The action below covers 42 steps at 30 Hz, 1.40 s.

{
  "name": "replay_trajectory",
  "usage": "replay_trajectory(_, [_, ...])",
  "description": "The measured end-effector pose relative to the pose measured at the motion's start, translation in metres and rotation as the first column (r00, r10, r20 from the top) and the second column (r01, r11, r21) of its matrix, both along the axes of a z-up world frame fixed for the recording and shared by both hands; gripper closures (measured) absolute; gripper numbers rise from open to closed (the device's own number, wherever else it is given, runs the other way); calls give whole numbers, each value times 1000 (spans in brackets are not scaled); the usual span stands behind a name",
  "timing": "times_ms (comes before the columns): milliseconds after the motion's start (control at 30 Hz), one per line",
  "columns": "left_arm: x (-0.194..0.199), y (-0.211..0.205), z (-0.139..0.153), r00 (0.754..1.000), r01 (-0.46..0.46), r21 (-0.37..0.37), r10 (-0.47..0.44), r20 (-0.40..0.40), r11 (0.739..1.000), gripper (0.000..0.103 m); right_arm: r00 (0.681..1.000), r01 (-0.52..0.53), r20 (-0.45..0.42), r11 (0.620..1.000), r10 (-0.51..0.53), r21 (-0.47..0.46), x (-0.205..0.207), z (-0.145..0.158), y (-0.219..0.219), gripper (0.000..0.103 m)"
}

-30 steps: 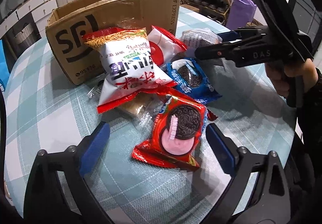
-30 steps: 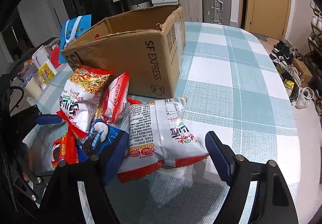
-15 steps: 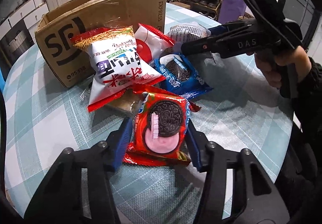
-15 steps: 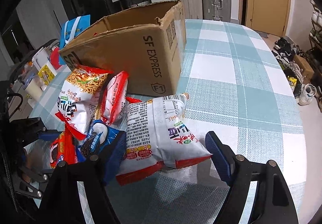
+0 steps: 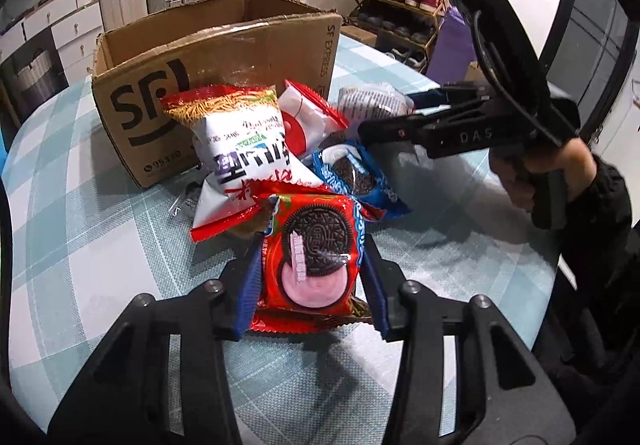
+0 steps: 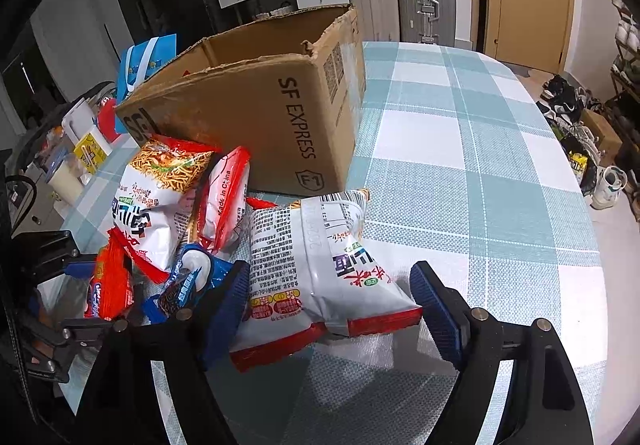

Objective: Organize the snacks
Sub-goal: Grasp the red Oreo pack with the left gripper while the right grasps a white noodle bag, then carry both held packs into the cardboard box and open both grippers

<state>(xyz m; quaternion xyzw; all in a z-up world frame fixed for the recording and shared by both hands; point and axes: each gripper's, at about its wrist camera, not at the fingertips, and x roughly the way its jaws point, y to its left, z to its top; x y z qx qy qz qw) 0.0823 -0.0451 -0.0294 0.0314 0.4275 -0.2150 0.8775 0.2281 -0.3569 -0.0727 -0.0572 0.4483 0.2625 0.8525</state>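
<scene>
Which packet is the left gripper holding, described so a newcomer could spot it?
Start at the brown cardboard SF Express box on the checked tablecloth; a heap of snack bags lies in front. The nearest one, between the left gripper fingers, is the glossy red Oreo packet. Its neighbouring Oreo packet is blue, and only the red one shows pink cream.

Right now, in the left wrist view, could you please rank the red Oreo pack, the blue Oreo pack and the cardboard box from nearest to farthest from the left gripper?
1. The red Oreo pack, clamped between the fingers of the left gripper.
2. The blue Oreo pack, just beyond it, slightly right.
3. The cardboard box, farthest, behind the snack pile to the left.
</scene>
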Motion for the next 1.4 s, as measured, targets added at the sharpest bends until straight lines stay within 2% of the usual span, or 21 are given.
replay_trajectory(133, [1,5,5,1000,-29,-24,29,10,999,61,1000,-5,8,1000,5,7,-1,0,1,22])
replay_trajectory(333, [2,17,11,998,-59,-47,60,19,997,61,999,-41,11,999,41,-1,-5,2,2,35])
replay_trajectory(533, [-5,26,19,996,-75,-62,77,36,995,61,999,-48,21,999,47,24,-7,13,-11,41])
replay_trajectory(1000, [-21,60,58,977,-176,-120,188,97,977,61,993,-43,116,988,26,147,-25,63,-32,42])
replay_trajectory(1400, [-6,73,89,945,-282,-138,299,133,950,61,986,-38,166,963,-6,266,-38,91,-31,42])
